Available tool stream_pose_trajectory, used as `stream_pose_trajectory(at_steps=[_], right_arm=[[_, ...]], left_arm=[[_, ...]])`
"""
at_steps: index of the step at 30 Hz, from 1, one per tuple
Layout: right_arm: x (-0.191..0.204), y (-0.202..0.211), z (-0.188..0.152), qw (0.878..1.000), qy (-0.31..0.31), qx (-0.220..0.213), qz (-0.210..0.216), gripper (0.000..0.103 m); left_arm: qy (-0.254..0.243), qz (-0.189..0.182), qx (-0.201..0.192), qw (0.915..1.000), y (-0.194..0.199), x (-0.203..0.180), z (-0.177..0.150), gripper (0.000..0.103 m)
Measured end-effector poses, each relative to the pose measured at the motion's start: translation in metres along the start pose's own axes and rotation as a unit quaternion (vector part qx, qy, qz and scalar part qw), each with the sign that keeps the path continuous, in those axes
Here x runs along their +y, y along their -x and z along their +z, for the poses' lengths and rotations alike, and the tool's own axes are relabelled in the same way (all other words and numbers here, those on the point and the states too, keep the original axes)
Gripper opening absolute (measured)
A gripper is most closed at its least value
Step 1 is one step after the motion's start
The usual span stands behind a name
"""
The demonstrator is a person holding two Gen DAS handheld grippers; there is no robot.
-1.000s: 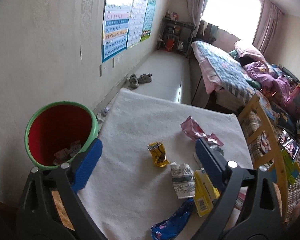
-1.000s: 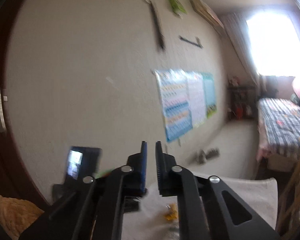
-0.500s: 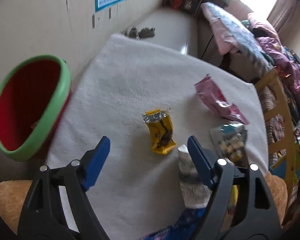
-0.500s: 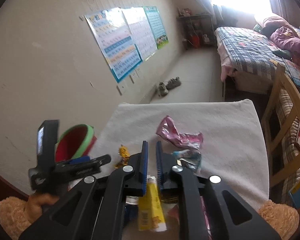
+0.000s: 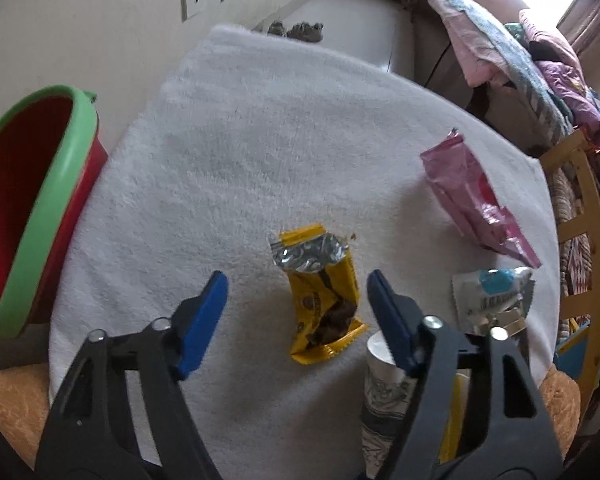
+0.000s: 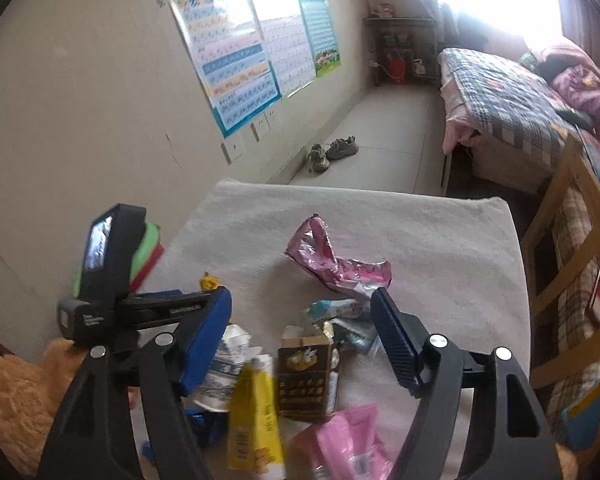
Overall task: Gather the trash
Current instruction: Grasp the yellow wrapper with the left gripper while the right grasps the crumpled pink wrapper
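A torn yellow snack wrapper (image 5: 322,296) lies on the white towel (image 5: 260,140). My left gripper (image 5: 296,312) is open, its blue pads on either side of the wrapper, just above it. A pink foil bag (image 5: 472,196) lies to the right; it also shows in the right wrist view (image 6: 332,264). My right gripper (image 6: 304,328) is open over a pile holding a yellow tube (image 6: 254,412), a brown carton (image 6: 306,376) and a pink packet (image 6: 348,440). The red bin with green rim (image 5: 24,204) stands at the left.
A white-blue wrapper (image 5: 492,296) and a patterned paper cup (image 5: 384,396) lie near the left gripper's right finger. A wooden chair (image 6: 568,264) stands at the right, a bed (image 6: 508,96) beyond it. Shoes (image 6: 332,150) lie by the wall.
My left gripper has moved down and forward over the yellow wrapper. My right gripper has opened wide and come down over the pile of trash.
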State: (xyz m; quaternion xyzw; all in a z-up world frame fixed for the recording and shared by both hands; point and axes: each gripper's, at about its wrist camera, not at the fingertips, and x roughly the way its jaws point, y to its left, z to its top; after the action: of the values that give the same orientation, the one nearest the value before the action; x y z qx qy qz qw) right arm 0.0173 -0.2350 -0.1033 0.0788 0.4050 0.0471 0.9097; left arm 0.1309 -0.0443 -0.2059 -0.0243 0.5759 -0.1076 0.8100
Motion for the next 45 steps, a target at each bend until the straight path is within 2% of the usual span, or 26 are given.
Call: stream_pose_trajectory(at_steps=[5,7,9,14,18,23,26,27,28,29,30,33,41,45], right_arm=[[-0.005,-0.038,0.023,0.999,0.038,0.031,0.006,0.073],[-0.005,-0.059,0.032,0.996,0.063,0.056,0.009,0.075],[0.0,-0.084,0.037,0.991,0.099,0.085,-0.008,0.075],[0.009,-0.124,0.037,0.979,0.155,0.131,-0.016,0.075],[0.008,-0.143,0.035,0.974,0.166,0.148,-0.027,0.074],[-0.003,-0.157,0.033,0.976,0.14,0.165,-0.029,0.072],[-0.005,-0.165,0.032,0.974,0.141,0.175,-0.036,0.065],[-0.005,-0.167,0.032,0.973,0.142,0.18,-0.037,0.059],[-0.005,-0.168,0.031,0.972,0.143,0.185,-0.038,0.045],[-0.005,-0.17,0.031,0.97,0.144,0.19,-0.037,0.038],[-0.004,-0.17,0.031,0.971,0.142,0.19,-0.033,0.029],[-0.003,-0.16,0.036,0.976,0.136,0.168,-0.037,0.024],[0.001,-0.089,0.061,0.995,0.069,0.078,-0.009,0.022],[0.01,-0.054,0.062,0.998,0.042,0.049,0.01,0.022]], left_arm=[[-0.014,0.012,0.002,0.9998,-0.004,-0.003,-0.002,0.058],[-0.027,0.015,-0.002,0.9995,-0.005,-0.006,-0.002,0.052],[-0.038,0.014,-0.004,0.9992,-0.003,-0.006,-0.002,0.038],[-0.045,0.009,-0.023,0.9987,0.014,-0.004,-0.005,0.023],[-0.029,-0.003,-0.046,0.9985,0.036,0.004,-0.006,0.023],[-0.001,-0.008,-0.067,0.9977,0.063,0.015,-0.016,0.023],[0.008,-0.004,-0.076,0.9971,0.072,0.02,-0.02,0.023],[0.009,0.0,-0.077,0.997,0.074,0.021,-0.021,0.023],[0.01,0.002,-0.077,0.9969,0.074,0.022,-0.021,0.023],[0.011,0.002,-0.077,0.9969,0.074,0.022,-0.021,0.023],[0.012,0.004,-0.078,0.9969,0.074,0.022,-0.021,0.023],[0.015,0.006,-0.081,0.9966,0.077,0.024,-0.02,0.023],[0.009,0.007,-0.106,0.9943,0.099,0.025,-0.022,0.023],[0.006,0.005,-0.12,0.9928,0.111,0.023,-0.023,0.023]])
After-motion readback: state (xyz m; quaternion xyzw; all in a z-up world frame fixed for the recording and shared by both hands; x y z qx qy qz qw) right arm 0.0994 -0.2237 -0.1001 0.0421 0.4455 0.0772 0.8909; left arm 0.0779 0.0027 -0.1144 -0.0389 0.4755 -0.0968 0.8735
